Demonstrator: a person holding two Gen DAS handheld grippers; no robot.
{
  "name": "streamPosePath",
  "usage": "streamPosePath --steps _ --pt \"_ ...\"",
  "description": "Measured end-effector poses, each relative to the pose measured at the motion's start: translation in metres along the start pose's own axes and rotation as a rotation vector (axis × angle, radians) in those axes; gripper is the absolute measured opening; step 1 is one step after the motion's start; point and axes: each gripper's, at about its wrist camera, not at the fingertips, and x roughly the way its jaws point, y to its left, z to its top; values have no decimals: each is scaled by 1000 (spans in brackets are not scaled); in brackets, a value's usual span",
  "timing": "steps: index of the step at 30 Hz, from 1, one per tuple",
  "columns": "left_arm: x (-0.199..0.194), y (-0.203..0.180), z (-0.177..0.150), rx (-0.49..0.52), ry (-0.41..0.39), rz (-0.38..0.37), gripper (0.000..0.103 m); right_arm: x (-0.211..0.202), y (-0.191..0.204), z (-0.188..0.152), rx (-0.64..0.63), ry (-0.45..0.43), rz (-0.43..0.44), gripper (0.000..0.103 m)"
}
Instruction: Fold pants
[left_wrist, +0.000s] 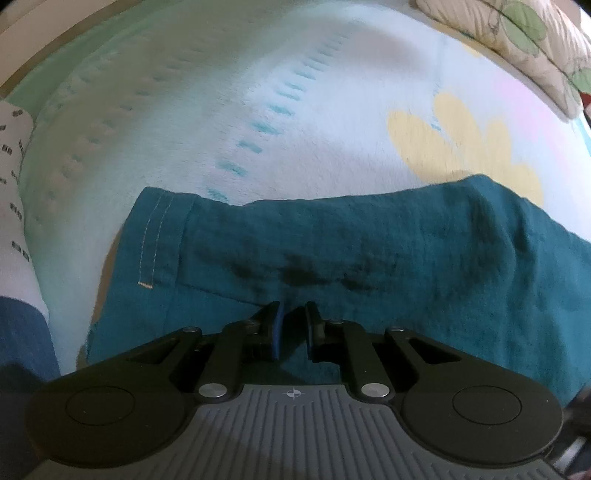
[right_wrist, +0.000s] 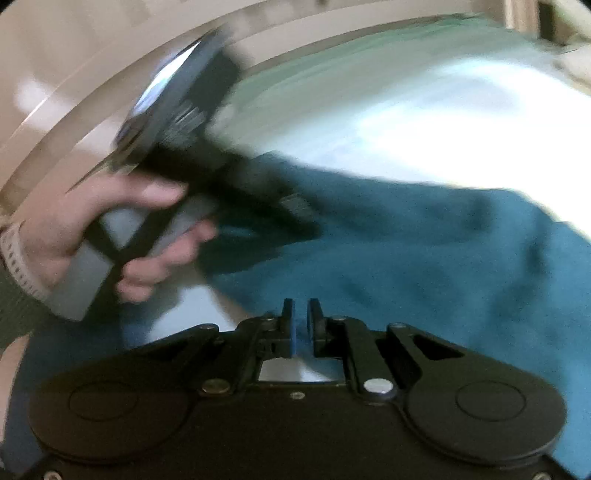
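- Teal pants (left_wrist: 369, 251) lie folded on a bed blanket (left_wrist: 258, 110), hem toward its left edge.
- Left gripper (left_wrist: 291, 317) pinches the pants' fabric.
- Right gripper (right_wrist: 301, 314) stands slightly parted, empty.
- Bare blanket beyond; pillow (left_wrist: 517, 37) at far right corner.

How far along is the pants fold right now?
Done: the teal pants lie on the blanket, seemingly with one layer already over another near the stitched hem. In hand: the left gripper pinches the cloth, and creases radiate from it. The right gripper stands slightly parted, holding nothing. Left: probably another fold and smoothing. The blur hides the layer count.
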Motion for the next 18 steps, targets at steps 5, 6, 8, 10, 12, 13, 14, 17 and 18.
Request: streamPosePath --steps 5,6,8,10,12,13,14,17,18 --pt "-4 -6 -11 15 -59 22 14 -22 -52 19 100 -92 -169 31" --pt "-5 -8 -14 20 -75 27 14 -21 -65 25 119 -107 -219 43" --pt "-5 -12 -19 33 -104 36 14 -16 -86 31 130 -138 -284 56" --pt "-9 -15 -24 49 -127 47 14 -11 -100 32 117 -171 -309 56" --pt "-8 -18 -26 64 -140 58 14 3 -108 36 76 -166 -327 56" --pt "-9 -19 -26 69 -144 63 14 10 -111 40 59 -150 -329 56" --pt "-9 -20 -27 71 -146 67 14 25 -112 44 43 -128 -332 56" --pt "-11 -21 -29 75 -153 73 14 47 -116 44 33 -108 -328 56" --pt "-10 -21 -30 74 -155 72 14 50 -119 46 37 -106 -324 56"
